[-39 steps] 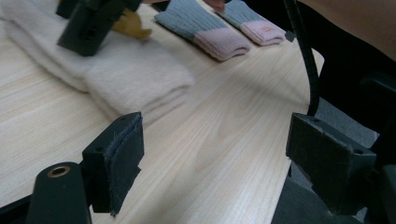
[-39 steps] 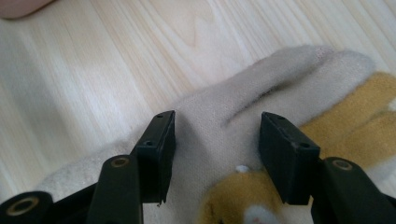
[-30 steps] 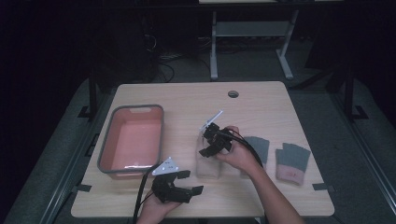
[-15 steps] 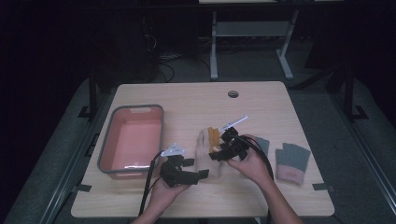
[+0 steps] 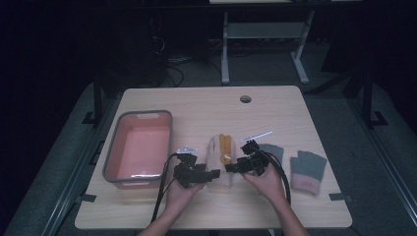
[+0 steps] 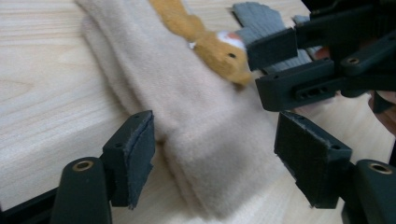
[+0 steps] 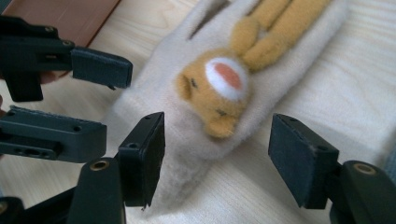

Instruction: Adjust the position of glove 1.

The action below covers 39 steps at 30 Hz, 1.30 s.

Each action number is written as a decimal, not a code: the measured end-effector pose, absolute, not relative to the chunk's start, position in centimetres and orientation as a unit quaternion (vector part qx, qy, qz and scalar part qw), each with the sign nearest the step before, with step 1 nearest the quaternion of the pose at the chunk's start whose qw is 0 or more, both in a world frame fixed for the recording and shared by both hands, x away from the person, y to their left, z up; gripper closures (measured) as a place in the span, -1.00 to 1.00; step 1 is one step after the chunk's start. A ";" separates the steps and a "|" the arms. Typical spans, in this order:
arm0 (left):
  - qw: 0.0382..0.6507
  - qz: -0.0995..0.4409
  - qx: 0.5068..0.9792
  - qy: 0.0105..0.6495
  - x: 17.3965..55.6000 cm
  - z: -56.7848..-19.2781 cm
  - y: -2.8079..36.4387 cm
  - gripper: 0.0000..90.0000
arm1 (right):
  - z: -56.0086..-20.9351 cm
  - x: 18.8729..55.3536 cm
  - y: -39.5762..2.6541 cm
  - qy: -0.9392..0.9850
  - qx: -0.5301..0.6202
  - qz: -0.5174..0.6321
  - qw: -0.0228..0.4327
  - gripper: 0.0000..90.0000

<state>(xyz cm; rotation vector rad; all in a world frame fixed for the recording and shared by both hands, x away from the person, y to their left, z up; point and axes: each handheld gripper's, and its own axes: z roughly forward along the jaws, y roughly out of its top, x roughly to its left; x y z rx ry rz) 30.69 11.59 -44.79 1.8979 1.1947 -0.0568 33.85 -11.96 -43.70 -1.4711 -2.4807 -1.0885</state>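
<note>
From above, the cream mitten (image 5: 219,162) lies flat on the table (image 5: 206,105) between the two hands, with the pink tub (image 5: 139,147) to its left and two grey gloves (image 5: 307,169) off to its right. The left gripper view adds what the overhead misses: the mitten's plain cuff end sits between the left tool's (image 6: 215,163) pads (image 6: 135,154), not yet pinched. The right gripper view gives the orange bear face (image 7: 219,88) sewn on the mitten, lying between the right tool's (image 7: 217,161) pads (image 7: 301,158), and the corner of the tub beyond.

A second ago the left hand (image 5: 179,194) was down near the table's front edge and the right tool stood above the mitten; now both have come in to flank it, one from each side.

The left tool (image 5: 196,173) stands well open, its jaws having just been closing a little around the cuff. The right tool (image 5: 241,164) also stands wide, gripping nothing, the bear face loose between its pads.
</note>
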 end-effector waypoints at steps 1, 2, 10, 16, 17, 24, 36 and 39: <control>0.431 -0.019 0.760 0.486 30.8 -44.9 11.5 -0.31 | -43.8 33.9 -12.0 -0.800 -0.483 -0.355 0.033 -0.19; 0.430 -0.017 0.758 0.491 30.8 -44.9 11.6 -0.29 | -44.0 33.9 -12.1 -0.797 -0.483 -0.359 0.037 -0.18; 0.412 -0.017 0.756 0.508 31.5 -45.7 11.3 -0.09 | -44.8 34.1 -11.7 -0.779 -0.508 -0.365 0.050 -0.09; 0.403 -0.022 0.759 0.511 31.6 -46.0 11.0 0.10 | -45.6 34.1 -11.9 -0.757 -0.535 -0.371 0.061 0.03; 0.401 -0.023 0.760 0.511 31.7 -46.1 11.0 0.11 | -45.8 34.1 -12.0 -0.753 -0.539 -0.371 0.064 0.03; 0.403 -0.034 0.755 0.516 31.8 -46.4 10.9 0.15 | -46.5 33.9 -12.2 -0.735 -0.554 -0.382 0.081 0.08; 0.409 -0.060 0.744 0.524 32.2 -46.8 11.0 0.34 | -47.1 33.7 -11.4 -0.707 -0.573 -0.403 0.098 0.41; 0.412 -0.064 0.740 0.527 32.3 -46.9 11.0 0.37 | -47.3 33.7 -11.3 -0.704 -0.578 -0.402 0.099 0.51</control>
